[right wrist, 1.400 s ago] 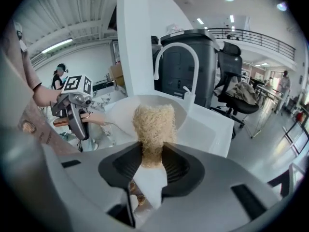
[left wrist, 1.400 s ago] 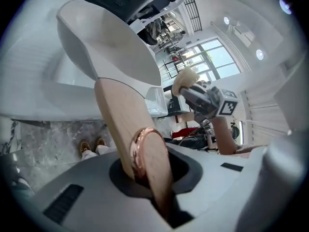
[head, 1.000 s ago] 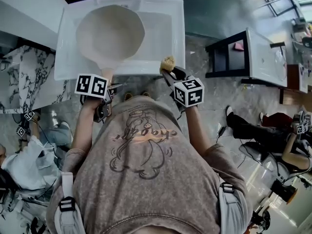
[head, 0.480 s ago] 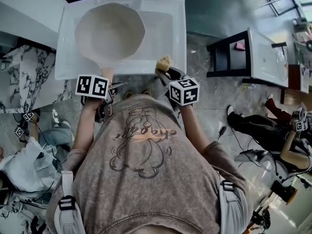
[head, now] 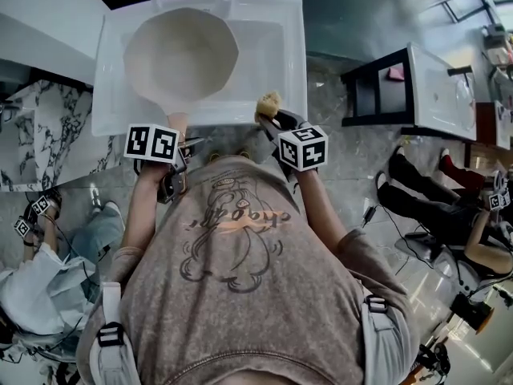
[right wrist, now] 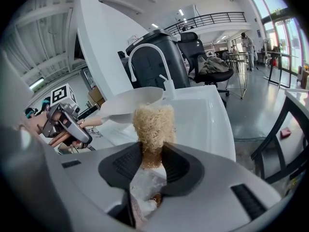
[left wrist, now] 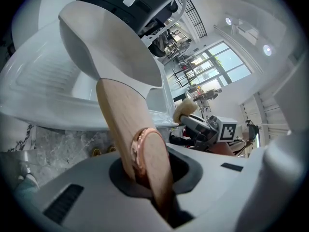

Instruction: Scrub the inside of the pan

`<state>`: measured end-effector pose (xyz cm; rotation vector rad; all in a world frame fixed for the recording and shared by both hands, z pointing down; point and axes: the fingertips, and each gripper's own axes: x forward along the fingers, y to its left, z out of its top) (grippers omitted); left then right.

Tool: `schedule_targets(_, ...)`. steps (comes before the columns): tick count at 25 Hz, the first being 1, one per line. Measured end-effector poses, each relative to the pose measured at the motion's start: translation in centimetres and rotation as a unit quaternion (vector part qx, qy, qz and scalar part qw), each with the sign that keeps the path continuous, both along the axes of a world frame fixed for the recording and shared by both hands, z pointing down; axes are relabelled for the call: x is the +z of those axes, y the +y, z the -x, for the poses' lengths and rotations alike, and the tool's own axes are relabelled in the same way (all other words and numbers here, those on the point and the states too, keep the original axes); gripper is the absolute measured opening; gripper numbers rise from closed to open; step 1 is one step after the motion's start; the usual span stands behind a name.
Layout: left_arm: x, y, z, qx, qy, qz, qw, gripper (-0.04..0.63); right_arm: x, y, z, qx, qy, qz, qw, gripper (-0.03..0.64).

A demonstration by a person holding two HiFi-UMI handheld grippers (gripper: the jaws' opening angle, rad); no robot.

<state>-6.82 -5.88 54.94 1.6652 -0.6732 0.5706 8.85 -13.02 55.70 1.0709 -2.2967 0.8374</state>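
head view: pan (head: 180, 54) over the white sink (head: 276, 46), scrubber (head: 268, 103) at the sink's near rim | left gripper view: left gripper (left wrist: 145, 163) clamped on the pan's wooden handle (left wrist: 123, 120) | right gripper view: right gripper (right wrist: 153, 163) pinching the scrubber, faucet (right wrist: 145, 52) behind the pan

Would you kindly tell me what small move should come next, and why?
Likely move the right gripper forward and left, bringing the scrubber into the pan: it sits at the near rim of the sink, outside the pan, whose handle the left gripper clamps.
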Motion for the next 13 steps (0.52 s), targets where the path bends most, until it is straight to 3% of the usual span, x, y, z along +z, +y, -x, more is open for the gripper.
schedule_targets(13, -0.19, -0.37, -0.47, -0.007, 0.007, 0.008, 0.9999, 0.048, -0.11, -0.71, -0.54, -0.008, 0.006, -0.004, 1.000, 0.140)
